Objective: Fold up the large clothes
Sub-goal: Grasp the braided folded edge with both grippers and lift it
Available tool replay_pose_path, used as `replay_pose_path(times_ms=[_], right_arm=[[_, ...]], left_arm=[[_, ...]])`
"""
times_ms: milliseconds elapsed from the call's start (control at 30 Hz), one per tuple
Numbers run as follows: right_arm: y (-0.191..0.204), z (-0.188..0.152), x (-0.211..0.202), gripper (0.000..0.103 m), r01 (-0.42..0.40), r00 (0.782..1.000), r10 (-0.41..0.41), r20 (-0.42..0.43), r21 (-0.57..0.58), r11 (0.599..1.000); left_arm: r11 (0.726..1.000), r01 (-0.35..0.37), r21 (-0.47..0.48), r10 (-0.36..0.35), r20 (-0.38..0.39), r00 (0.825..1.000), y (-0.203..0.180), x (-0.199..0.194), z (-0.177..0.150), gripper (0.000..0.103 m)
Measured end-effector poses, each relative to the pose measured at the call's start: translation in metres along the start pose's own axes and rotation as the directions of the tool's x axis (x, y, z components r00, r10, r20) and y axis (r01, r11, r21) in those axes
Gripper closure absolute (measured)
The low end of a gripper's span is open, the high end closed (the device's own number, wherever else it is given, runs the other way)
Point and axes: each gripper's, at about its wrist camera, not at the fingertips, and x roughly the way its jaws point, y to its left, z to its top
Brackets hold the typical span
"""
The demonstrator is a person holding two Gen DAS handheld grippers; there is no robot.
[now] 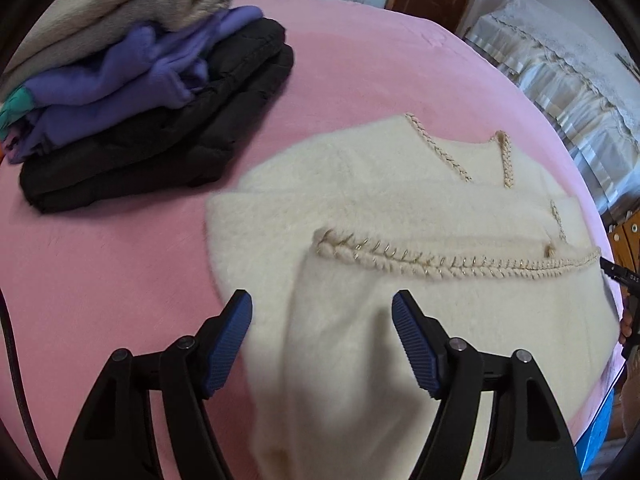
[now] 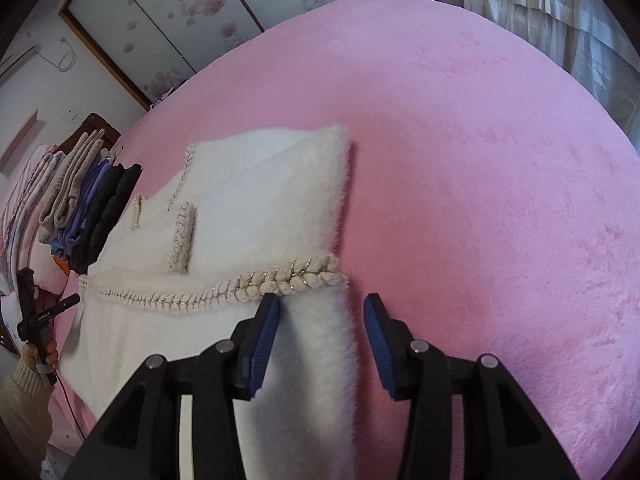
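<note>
A cream fuzzy jacket lies partly folded on a pink plush bedspread, its braided trim with gold-toned thread running across the front. From the left wrist camera, the left gripper is poised over the near part of the garment with its blue-padded jaws spread wide; cream fabric fills the gap between them, but neither pad appears to press it, and nothing is held.

From the right wrist camera, the right gripper sits at the jacket's right-hand edge, just below the thick end of the braided trim. Its jaws are also well apart, straddling the furry edge of the cloth: the left pad stands over the fabric, the right pad over the bare bedspread. Whether the left pad actually touches the pile is hard to tell at this angle.

Beyond the jacket, well apart from it toward the head of the bed, stands a stack of folded clothes: a black quilted garment at the bottom, purple fleece above it, and a beige knit on top. A wardrobe with frosted floral doors rises behind the bed, and pale curtains hang at the far side.
</note>
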Motion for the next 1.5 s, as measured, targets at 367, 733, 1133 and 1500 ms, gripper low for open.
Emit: replay_pose_path(times_ms=[367,733,1133,1500], right_arm=[[0.012,0.005,0.009,0.066,0.037,0.999,-0.038,-0.016,-0.078,0.996],[0.056,-0.014,-0.033,0.095,0.209,0.969,-0.179,0.17,-0.182,0.961],[0.11,0.026,-0.097,0.096,0.255,0.9,-0.152,0.409,-0.211,0.944],[0.119,0.118,-0.002,0.096,0.332,0.888,-0.243,0.39,-0.179,0.926]], left_arm=[[0.996,0.009,0.085,-0.003,-0.069,0.998,-0.009,0.02,0.007,0.06],[0.971,-0.215,0.105,0.209,0.062,0.976,-0.047,-0.012,-0.012,0.097],[0.95,-0.309,-0.049,0.311,0.227,0.923,-0.053,-0.088,0.015,0.097],[0.898,-0.403,-0.176,0.437,0.251,0.864,-0.032,-0.037,0.087,0.097]])
